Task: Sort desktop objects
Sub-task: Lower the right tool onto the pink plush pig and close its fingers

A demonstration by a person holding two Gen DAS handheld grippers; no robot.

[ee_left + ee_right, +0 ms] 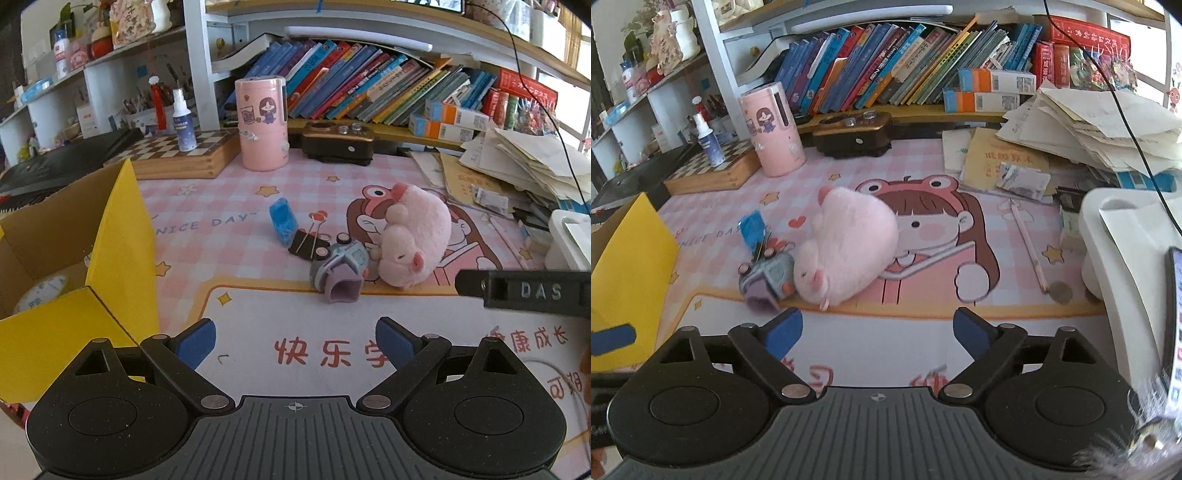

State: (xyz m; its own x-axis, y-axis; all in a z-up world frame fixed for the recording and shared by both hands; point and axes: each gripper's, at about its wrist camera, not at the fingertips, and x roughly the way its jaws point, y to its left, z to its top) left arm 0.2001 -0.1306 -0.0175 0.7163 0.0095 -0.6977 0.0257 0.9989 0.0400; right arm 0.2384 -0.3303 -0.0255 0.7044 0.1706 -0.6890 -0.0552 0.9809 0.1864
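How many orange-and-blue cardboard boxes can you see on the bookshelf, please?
2: the upper orange-and-blue cardboard box rests on the lower box, stacked before the leaning books. Papers may hide others.

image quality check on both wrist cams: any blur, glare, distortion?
Left wrist: sharp overall; strong fisheye bends the row of leaning books; daylight blows out the window at the right edge. Right wrist: mild motion blur softens the pink plush toy and the small grey toy car; same barrel curve, dark vignette in the corners; blue-padded open right gripper stays crisp.
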